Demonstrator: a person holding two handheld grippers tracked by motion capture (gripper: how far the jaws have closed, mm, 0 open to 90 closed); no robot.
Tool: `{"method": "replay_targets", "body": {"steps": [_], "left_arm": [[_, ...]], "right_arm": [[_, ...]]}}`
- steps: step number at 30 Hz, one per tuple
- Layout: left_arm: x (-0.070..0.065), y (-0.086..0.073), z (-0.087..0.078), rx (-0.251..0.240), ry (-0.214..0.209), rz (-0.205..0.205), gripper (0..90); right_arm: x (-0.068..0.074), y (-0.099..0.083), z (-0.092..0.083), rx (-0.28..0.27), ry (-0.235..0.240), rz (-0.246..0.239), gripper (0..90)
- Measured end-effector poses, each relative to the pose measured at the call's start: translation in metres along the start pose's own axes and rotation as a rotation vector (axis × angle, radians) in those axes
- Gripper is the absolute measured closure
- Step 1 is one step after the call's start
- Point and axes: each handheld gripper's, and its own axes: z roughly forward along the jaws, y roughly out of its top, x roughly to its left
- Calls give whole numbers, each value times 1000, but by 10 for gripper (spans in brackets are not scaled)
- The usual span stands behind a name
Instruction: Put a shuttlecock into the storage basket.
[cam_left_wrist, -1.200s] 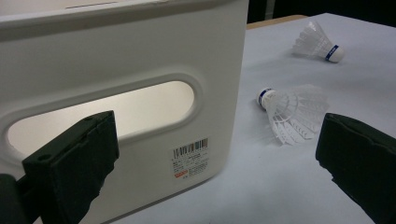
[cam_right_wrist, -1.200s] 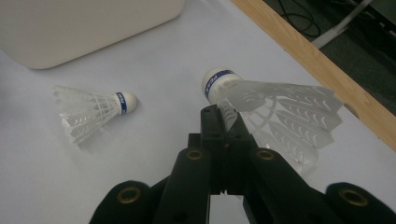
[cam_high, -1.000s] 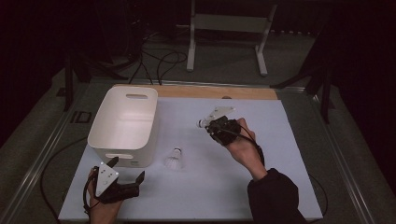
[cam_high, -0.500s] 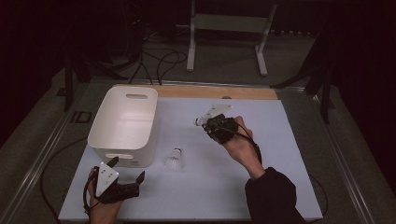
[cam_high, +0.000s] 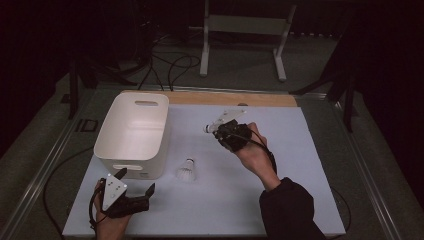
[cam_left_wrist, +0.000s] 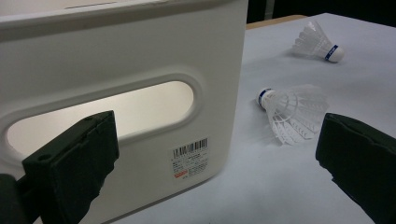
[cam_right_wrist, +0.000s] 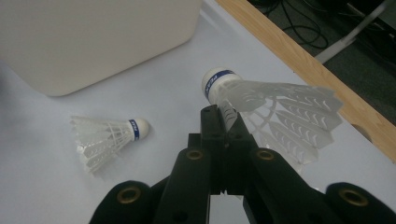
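The right gripper (cam_right_wrist: 223, 122) pinches a white feathered plastic shuttlecock (cam_right_wrist: 275, 109) by its skirt, cork beyond the jaw tips, likely ready for the white plastic handled tub (cam_high: 132, 131). The left gripper (cam_high: 131, 194) waits with jaws wide, a second white shuttlecock (cam_left_wrist: 292, 111) lying on the table between and beyond them.

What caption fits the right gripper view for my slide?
Right gripper pinches a white feathered shuttlecock above the pale table, second shuttlecock beside the white plastic bin.

Tool (cam_right_wrist: 223, 125) clamps a shuttlecock (cam_right_wrist: 275, 112); another shuttlecock (cam_right_wrist: 108, 137) lies below.
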Motion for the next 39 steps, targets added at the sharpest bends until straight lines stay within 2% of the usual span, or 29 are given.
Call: {"method": "replay_targets", "body": {"steps": [39], "left_arm": [[0,0,0,-2,-2,-1,0]], "right_arm": [[7,21,5,-45,33,-5,898]]}}
